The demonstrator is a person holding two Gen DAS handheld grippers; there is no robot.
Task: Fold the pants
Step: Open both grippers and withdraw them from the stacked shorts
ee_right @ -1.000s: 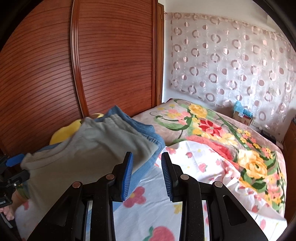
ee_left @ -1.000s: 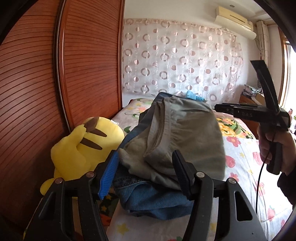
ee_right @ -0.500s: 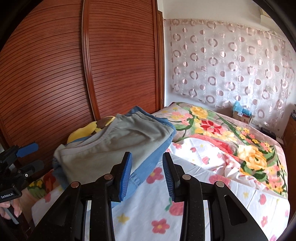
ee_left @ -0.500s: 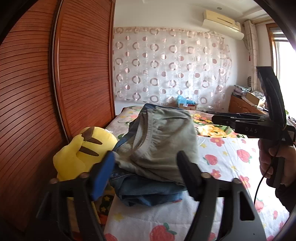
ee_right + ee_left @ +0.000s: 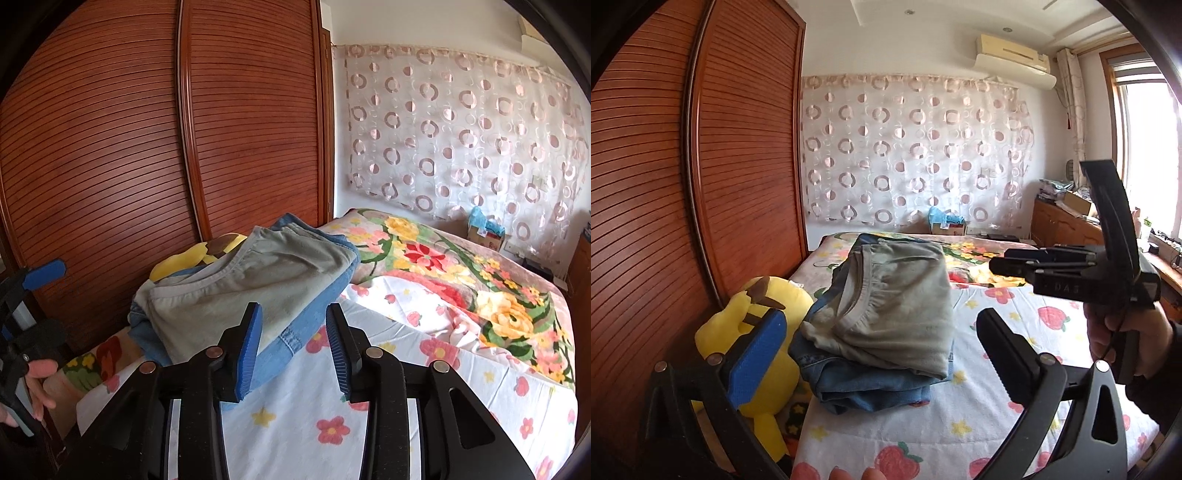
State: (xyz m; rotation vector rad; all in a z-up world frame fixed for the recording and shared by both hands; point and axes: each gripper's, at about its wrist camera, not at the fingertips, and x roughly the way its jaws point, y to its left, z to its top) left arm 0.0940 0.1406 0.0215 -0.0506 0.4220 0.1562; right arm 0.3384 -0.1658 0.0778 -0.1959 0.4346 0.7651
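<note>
While left gripper [image 5: 882,347] opens, folded pants [image 5: 897,306] lie just beyond, untouched.

yellow plush toy [image 5: 753,325] (beside wardrobe [image 5: 701,184])

Home bedroom, floral bed [image 5: 424,266], wardrobe [image 5: 147,147], curtain [image 5: 908,147]

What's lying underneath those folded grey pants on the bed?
Under the grey pants lies folded blue denim, probably jeans, its edges sticking out on the near and left sides. Below that is the flowered bedsheet. Whether anything else sits between the layers is covered.
</note>
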